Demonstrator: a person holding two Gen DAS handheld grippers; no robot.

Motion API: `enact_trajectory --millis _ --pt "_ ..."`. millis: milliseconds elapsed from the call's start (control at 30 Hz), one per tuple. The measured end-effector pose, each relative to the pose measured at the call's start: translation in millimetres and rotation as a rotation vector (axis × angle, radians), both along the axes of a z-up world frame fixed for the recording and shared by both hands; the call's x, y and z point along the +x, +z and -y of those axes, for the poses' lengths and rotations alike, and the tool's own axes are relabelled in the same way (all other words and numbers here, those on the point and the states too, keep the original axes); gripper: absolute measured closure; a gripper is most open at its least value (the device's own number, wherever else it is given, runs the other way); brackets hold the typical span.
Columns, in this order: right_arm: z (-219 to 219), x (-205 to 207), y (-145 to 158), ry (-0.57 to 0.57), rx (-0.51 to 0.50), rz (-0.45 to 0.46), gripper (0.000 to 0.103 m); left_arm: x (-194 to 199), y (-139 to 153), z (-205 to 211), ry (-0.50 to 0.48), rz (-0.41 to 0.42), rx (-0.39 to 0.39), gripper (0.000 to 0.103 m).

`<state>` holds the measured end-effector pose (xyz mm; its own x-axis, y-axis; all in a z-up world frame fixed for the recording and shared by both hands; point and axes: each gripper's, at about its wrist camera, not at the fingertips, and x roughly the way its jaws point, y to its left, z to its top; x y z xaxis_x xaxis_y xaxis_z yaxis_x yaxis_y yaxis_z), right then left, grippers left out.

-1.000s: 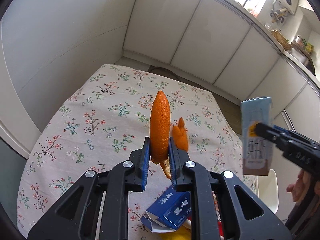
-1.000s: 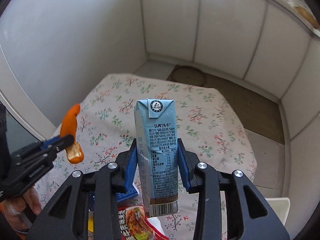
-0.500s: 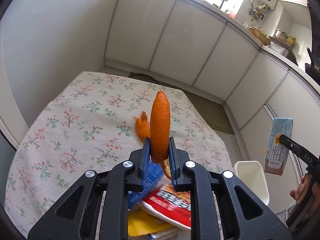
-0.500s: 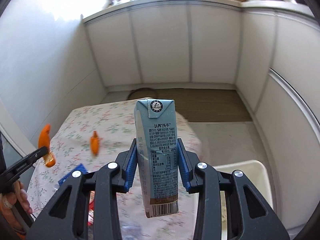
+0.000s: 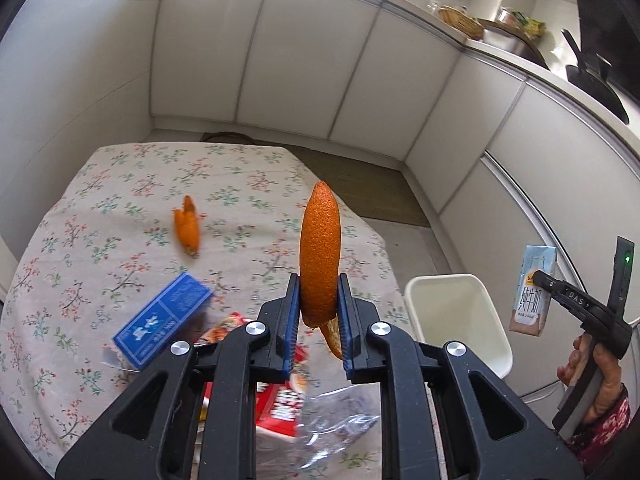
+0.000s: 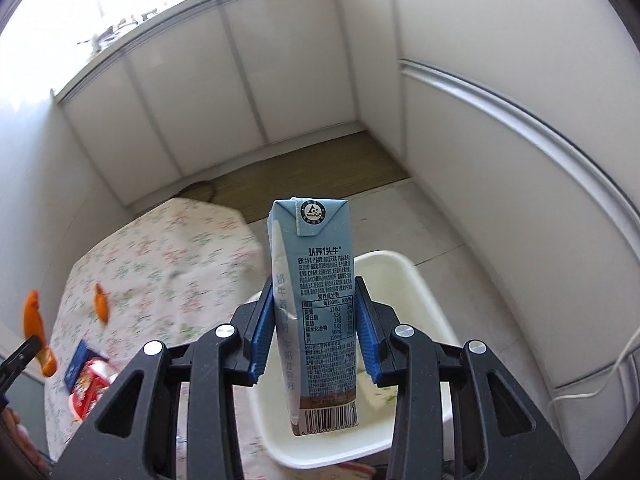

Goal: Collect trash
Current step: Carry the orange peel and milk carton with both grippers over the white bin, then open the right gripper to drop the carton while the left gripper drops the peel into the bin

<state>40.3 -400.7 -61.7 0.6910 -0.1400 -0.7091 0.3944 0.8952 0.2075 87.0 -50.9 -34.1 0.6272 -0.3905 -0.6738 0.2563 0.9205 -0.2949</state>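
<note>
My left gripper (image 5: 319, 312) is shut on a long strip of orange peel (image 5: 320, 256), held upright over the table's right side. My right gripper (image 6: 314, 320) is shut on a light blue milk carton (image 6: 316, 300), which hangs over the white bin (image 6: 424, 292) on the floor. From the left wrist view that carton (image 5: 532, 292) and the right gripper (image 5: 538, 278) show at the far right, just beyond the white bin (image 5: 456, 320). A second piece of orange peel (image 5: 187, 226) lies on the floral tablecloth (image 5: 120, 200).
A blue box (image 5: 164, 324), a red snack wrapper (image 5: 280, 404) and a clear plastic bag (image 5: 340, 424) lie near the table's front edge. White cabinets run along the back and right. A brown mat (image 6: 304, 168) covers the floor behind the table.
Both grippers have swung to the right. The carton has gone from above the table to above the white bin. The left gripper's peel now hangs nearer the table's right edge.
</note>
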Motion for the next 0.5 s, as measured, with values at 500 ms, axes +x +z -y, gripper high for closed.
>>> enact_trajectory --millis 500 --pt "32.5 -22.5 -22.2 -0.109 0.083 -0.099 0.044 -8.4 -16.3 122.1 -0.225 -0.071 0.011 0.086"
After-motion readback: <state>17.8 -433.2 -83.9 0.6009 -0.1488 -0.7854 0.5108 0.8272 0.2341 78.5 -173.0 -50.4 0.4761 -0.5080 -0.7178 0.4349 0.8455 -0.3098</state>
